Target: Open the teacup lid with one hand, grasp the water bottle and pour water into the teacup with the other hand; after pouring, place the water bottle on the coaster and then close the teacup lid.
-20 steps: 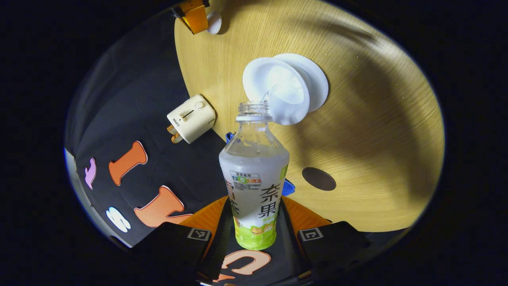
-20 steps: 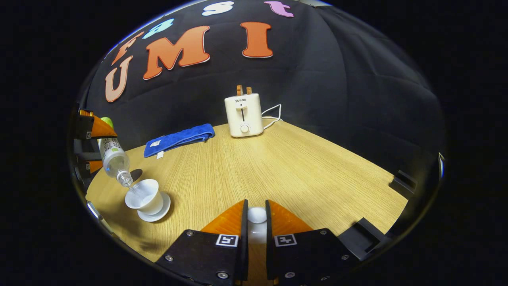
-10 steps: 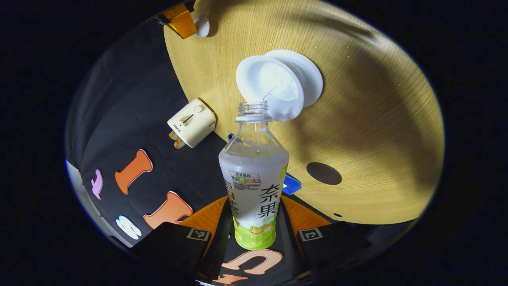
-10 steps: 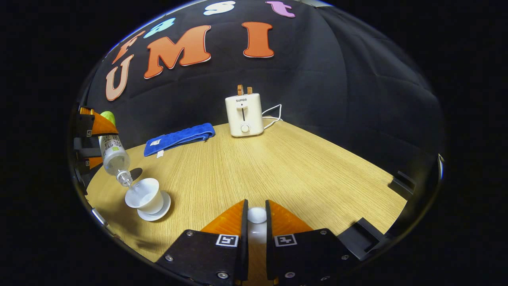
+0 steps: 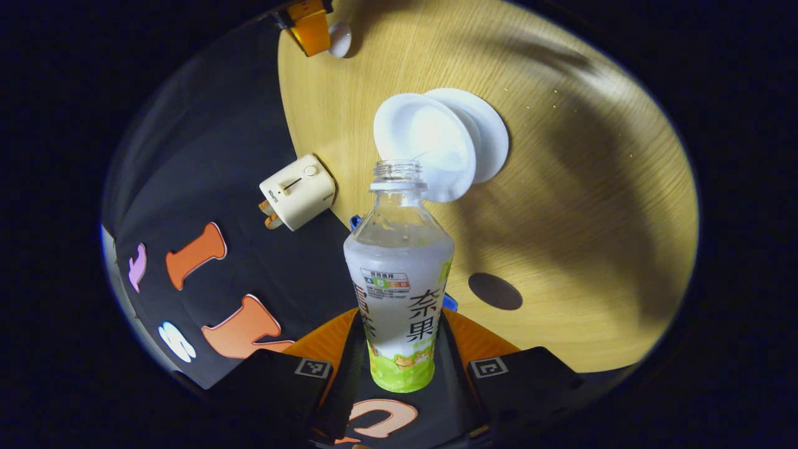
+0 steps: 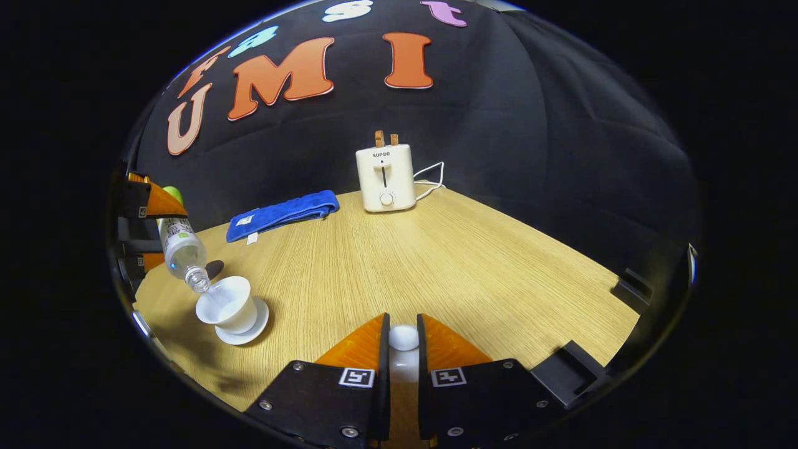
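The left gripper (image 5: 399,349) was clamped on the water bottle (image 5: 399,280), both fingers pressed against its labelled lower body. The bottle was tipped neck-down, its long axis running from the gripper straight toward the teacup (image 5: 424,143). Its open mouth hung just above the near rim of the cup, which stood on a white saucer (image 5: 492,125) on the table (image 5: 592,206). A thin thread of water ran into the cup; pouring was, by my judgement, under way or ending.

The coaster (image 5: 495,291) — a dark disc — lay on the table between the cup and the left gripper, off to the side of the bottle's body. So the bottle's next stop lay nearer than the cup, and the left gripper was by far the closer one to it.

Farther from the cup, the right gripper (image 6: 403,349) was closed on the white knob of the teacup lid (image 6: 403,338), well apart from the cup (image 6: 227,304).
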`<action>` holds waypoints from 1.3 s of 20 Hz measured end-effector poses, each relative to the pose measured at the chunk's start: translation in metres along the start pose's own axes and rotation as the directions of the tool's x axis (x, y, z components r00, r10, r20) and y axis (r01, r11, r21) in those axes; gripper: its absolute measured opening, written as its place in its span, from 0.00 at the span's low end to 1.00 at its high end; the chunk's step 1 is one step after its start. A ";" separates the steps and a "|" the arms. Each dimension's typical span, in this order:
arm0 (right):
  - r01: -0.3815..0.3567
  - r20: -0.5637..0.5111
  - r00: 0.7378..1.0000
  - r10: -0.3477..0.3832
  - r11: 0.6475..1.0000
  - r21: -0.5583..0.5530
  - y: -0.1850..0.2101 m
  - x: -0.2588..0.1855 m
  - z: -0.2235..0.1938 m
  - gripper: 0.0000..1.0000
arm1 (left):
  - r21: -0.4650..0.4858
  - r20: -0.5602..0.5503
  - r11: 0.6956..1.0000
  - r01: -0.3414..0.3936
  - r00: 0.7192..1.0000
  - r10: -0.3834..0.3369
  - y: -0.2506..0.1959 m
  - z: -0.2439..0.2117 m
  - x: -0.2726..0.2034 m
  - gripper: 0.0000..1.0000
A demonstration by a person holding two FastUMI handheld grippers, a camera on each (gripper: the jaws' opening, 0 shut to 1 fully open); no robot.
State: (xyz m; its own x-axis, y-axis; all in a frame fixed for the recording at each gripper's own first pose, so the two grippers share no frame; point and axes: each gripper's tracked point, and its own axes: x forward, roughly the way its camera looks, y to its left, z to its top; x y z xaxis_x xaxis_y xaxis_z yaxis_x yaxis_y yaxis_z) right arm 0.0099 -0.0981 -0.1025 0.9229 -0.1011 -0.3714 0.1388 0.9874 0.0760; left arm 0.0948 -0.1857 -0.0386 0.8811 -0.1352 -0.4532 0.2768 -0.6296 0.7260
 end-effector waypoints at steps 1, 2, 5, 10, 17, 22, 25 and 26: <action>0.000 0.000 1.000 0.000 1.000 -0.002 0.001 0.000 0.000 0.18 | -0.057 0.013 0.998 0.007 1.000 -0.006 -0.006 0.001 0.001 0.64; 0.000 -0.002 1.000 0.000 1.000 -0.003 0.001 0.000 -0.001 0.19 | -0.106 0.027 0.994 0.008 1.000 -0.005 -0.011 0.004 0.000 0.64; -0.001 -0.004 1.000 0.001 1.000 -0.007 0.003 0.001 0.000 0.19 | -0.287 0.069 0.958 0.019 0.998 0.000 -0.021 0.011 0.004 0.66; 0.002 -0.003 1.000 -0.002 1.000 -0.015 0.005 0.000 0.003 0.14 | -0.586 0.096 0.809 0.048 0.995 0.011 -0.029 0.010 0.017 0.66; 0.009 -0.008 1.000 -0.009 1.000 -0.017 0.010 -0.002 0.004 0.19 | -0.886 0.151 0.453 0.098 0.985 0.083 -0.021 0.003 0.008 0.66; -0.003 -0.003 1.000 0.002 0.999 -0.051 0.019 -0.007 0.006 0.19 | -0.976 0.201 0.117 0.185 0.969 0.144 -0.016 -0.002 0.014 0.62; -0.003 -0.006 1.000 0.002 0.998 -0.056 0.021 -0.009 0.007 0.19 | -0.977 0.186 -0.066 0.201 0.964 0.188 -0.012 -0.022 0.015 0.62; -0.001 -0.005 1.000 0.001 0.998 -0.057 0.021 -0.010 0.007 0.19 | -0.974 0.172 -0.108 0.197 0.964 0.202 -0.011 -0.033 0.013 0.63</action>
State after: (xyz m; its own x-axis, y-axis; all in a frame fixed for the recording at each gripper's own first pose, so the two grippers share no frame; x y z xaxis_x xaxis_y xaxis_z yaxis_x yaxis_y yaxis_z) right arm 0.0062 -0.0776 -0.0908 0.9211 -0.0998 -0.3762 0.1170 0.9929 0.0233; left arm 0.1159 -0.1555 -0.0360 0.8392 -0.3893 -0.3797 0.5172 0.7870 0.3362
